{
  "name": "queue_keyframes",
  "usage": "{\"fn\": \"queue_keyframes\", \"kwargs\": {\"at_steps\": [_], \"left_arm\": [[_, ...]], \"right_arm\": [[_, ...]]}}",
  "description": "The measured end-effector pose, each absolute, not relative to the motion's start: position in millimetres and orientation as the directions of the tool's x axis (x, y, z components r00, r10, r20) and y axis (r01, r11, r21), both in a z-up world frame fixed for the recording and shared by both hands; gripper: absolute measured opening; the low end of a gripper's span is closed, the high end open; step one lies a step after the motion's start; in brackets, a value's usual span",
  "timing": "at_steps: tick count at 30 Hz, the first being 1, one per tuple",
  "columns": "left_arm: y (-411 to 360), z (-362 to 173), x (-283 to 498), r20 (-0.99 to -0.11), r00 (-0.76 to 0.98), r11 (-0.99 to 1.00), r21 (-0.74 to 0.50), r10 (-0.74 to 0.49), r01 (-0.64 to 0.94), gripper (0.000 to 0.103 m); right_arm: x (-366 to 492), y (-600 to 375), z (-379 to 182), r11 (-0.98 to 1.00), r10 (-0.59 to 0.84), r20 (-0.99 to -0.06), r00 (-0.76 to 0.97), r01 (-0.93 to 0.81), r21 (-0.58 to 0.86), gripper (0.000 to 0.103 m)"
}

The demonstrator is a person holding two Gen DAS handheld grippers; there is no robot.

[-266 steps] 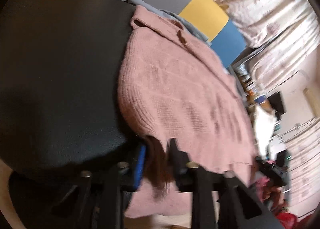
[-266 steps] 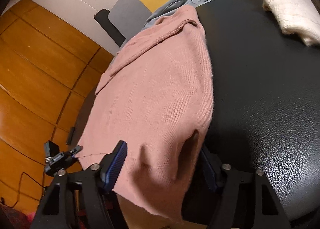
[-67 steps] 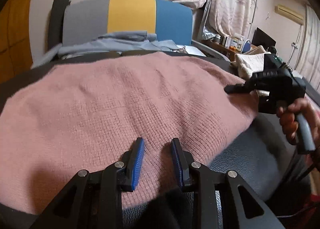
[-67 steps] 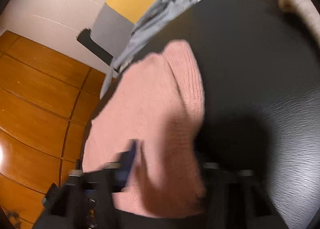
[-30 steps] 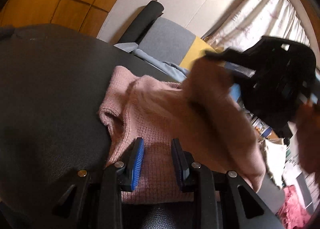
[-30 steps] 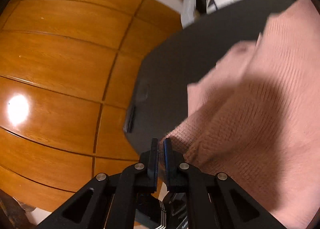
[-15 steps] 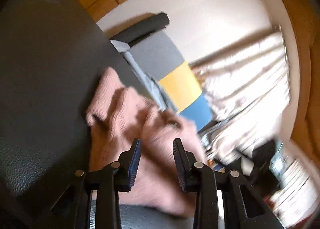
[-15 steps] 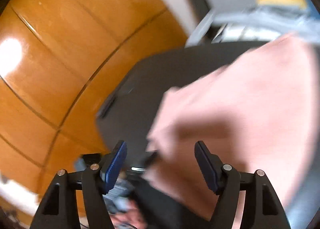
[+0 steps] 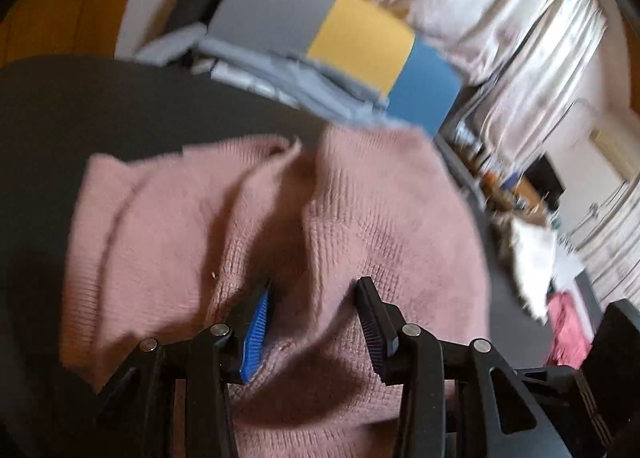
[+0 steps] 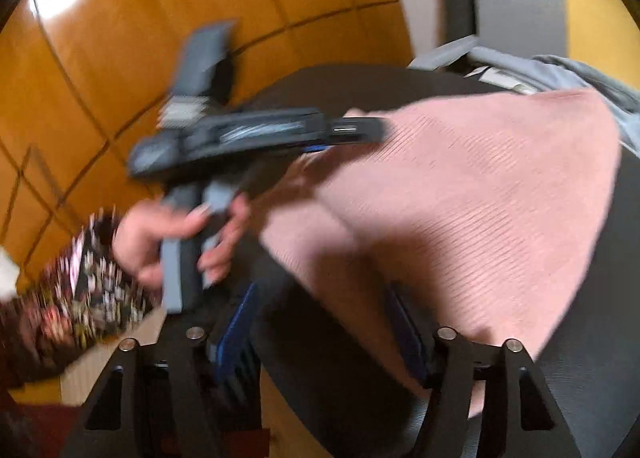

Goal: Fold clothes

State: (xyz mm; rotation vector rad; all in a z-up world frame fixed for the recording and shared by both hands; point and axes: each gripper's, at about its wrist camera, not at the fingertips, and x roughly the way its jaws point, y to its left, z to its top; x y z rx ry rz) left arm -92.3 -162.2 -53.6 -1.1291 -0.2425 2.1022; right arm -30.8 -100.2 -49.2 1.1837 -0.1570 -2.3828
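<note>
The pink knitted sweater lies bunched on the black counter. The left hand-held gripper is spread wide, with a fold of the sweater between its fingers. The right hand-held gripper is also spread; the sweater edge hangs over it at 3 o'clock. A hand holds the left one.

Both wrist views closely overlook the sweater.

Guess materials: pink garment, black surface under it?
Pink knitted sweater: soft, matte knit, likely wool or acrylic; ribbed stitch rows and fuzzy edges show. Black grained surface: probably leather or faux leather; fine pebbled texture, faint sheen.
</note>
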Motion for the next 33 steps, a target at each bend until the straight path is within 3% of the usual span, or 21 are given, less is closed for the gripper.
{"fn": "queue_keyframes", "kwargs": {"at_steps": [2,3,4,5,8,11,13,16,19,20,22,25,30,33], "left_arm": [[-161,-59,-78,-0.660,-0.351,-0.724,-0.451,0.664,-0.522,0.038],[-161,-58,-76,-0.645,-0.347,-0.711,-0.468,0.681,-0.525,0.031],[-162,-57,-75,-0.630,-0.342,-0.698,-0.485,0.697,-0.527,0.017],[-162,-55,-74,-0.621,-0.334,-0.687,-0.503,0.709,-0.524,0.012],[-176,-37,-75,-0.579,-0.345,-0.664,-0.537,0.738,-0.520,0.009],[-202,2,-70,-0.498,-0.395,-0.634,-0.562,0.772,-0.531,0.008],[-211,28,-67,-0.506,-0.430,-0.662,-0.511,0.747,-0.549,0.008],[-218,15,-56,-0.591,-0.462,-0.742,-0.426,0.661,-0.517,0.008],[-223,-35,-52,-0.690,-0.428,-0.803,-0.417,0.584,-0.425,0.009],[-225,-52,-53,-0.703,-0.401,-0.802,-0.440,0.588,-0.404,0.015],[-233,-59,-50,-0.656,-0.410,-0.773,-0.509,0.633,-0.379,0.018],[-241,-45,-53,-0.631,-0.472,-0.788,-0.506,0.615,-0.350,0.025],[-228,-24,-75,-0.649,-0.495,-0.816,-0.437,0.577,-0.379,0.031],[-222,-38,-104,-0.698,-0.396,-0.802,-0.494,0.596,-0.336,0.032]], "right_arm": [[-34,-99,-59,-0.888,-0.448,-0.739,-0.503,0.348,0.302,0.062],[-38,-98,-65,-0.897,-0.430,-0.748,-0.505,0.331,0.292,0.061],[-42,-97,-71,-0.913,-0.396,-0.764,-0.509,0.305,0.271,0.060],[-42,-94,-74,-0.925,-0.368,-0.773,-0.516,0.290,0.247,0.059],[-43,-86,-82,-0.951,-0.295,-0.789,-0.540,0.247,0.186,0.057],[-42,-77,-80,-0.965,-0.252,-0.790,-0.560,0.207,0.161,0.057],[-42,-69,-79,-0.973,-0.225,-0.794,-0.565,0.175,0.151,0.057],[-43,-62,-79,-0.974,-0.226,-0.794,-0.564,0.159,0.164,0.058],[-43,-55,-80,-0.974,-0.226,-0.795,-0.563,0.143,0.176,0.059],[-43,-53,-80,-0.974,-0.227,-0.795,-0.562,0.137,0.180,0.061],[-44,-50,-80,-0.974,-0.226,-0.797,-0.560,0.134,0.182,0.063],[-43,-45,-80,-0.974,-0.228,-0.800,-0.555,0.141,0.180,0.063],[-46,-40,-80,-0.971,-0.241,-0.798,-0.552,0.139,0.197,0.071],[-46,-42,-81,-0.974,-0.222,-0.805,-0.551,0.155,0.163,0.073]]}}
